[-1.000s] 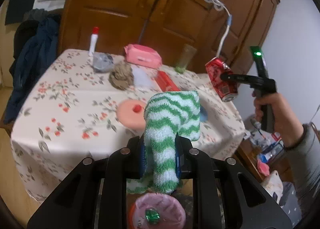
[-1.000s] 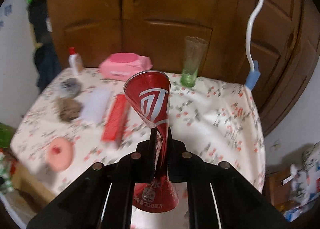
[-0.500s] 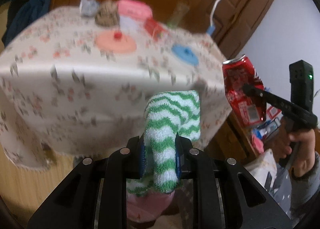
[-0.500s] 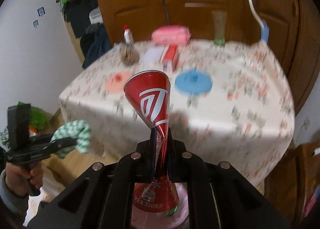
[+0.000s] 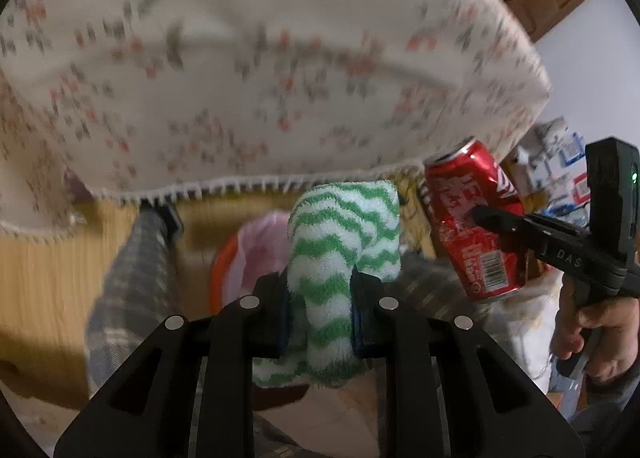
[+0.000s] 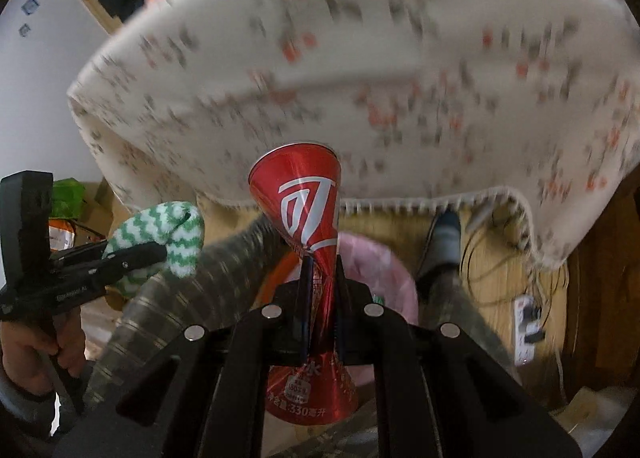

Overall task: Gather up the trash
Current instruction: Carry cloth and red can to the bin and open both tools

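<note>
A soft green-and-white striped cloth (image 5: 344, 242) is pinched at its middle by the left gripper (image 5: 320, 310), while a light, already crushed red can (image 6: 308, 226) is clamped at its waist by the right gripper (image 6: 320, 302), both held above a pink-lined bin (image 6: 384, 278) below the tablecloth (image 6: 360, 78).

A wooden floor (image 5: 48, 270) carries an orange bin (image 5: 218, 278) with a pink liner (image 6: 384, 278), below a floral-clothed table (image 5: 280, 78).

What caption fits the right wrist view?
Right gripper pinches a crushed red can above the pink-lined bin.
</note>
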Demonstrator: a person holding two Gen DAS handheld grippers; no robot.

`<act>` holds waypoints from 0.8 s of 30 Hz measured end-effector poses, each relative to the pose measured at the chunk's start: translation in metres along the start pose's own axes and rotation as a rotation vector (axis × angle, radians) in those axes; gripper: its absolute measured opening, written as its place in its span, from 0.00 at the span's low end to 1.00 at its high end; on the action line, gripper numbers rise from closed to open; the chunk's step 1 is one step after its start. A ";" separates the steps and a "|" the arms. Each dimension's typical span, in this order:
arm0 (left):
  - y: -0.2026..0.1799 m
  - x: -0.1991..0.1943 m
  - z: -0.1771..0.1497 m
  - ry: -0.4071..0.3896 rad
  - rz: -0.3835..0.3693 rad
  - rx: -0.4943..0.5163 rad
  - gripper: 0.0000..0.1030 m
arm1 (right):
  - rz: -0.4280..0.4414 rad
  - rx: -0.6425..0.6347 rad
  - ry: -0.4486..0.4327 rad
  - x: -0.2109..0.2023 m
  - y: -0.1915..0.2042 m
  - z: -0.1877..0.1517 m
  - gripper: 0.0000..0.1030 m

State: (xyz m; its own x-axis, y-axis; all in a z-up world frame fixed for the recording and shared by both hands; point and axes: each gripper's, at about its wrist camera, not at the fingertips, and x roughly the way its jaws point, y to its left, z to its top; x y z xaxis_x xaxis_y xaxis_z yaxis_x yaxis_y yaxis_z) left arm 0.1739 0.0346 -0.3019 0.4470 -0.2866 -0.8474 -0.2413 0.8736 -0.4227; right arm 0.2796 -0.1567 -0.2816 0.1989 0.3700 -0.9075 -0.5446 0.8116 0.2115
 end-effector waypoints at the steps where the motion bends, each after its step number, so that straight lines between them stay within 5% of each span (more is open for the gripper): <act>1: 0.000 0.007 -0.005 0.019 -0.002 -0.002 0.21 | -0.004 0.003 0.017 0.008 -0.001 -0.004 0.08; 7: 0.009 0.062 -0.030 0.135 0.016 -0.051 0.21 | -0.027 0.043 0.107 0.050 -0.013 -0.023 0.08; 15: 0.016 0.089 -0.044 0.192 0.025 -0.074 0.26 | -0.036 0.081 0.187 0.082 -0.026 -0.037 0.08; 18: 0.017 0.092 -0.043 0.204 0.013 -0.086 0.54 | -0.035 0.089 0.201 0.092 -0.028 -0.041 0.08; 20: 0.015 0.090 -0.040 0.193 0.017 -0.081 0.87 | -0.030 0.095 0.206 0.095 -0.030 -0.043 0.09; 24: 0.012 0.073 -0.033 0.142 0.024 -0.065 0.94 | -0.033 0.095 0.226 0.102 -0.033 -0.045 0.12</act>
State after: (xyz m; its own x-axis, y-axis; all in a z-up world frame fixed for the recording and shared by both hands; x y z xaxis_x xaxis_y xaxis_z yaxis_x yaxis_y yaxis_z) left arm 0.1751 0.0107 -0.3798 0.3148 -0.3228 -0.8926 -0.3076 0.8549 -0.4177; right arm 0.2817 -0.1661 -0.3972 0.0228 0.2405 -0.9704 -0.4599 0.8643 0.2034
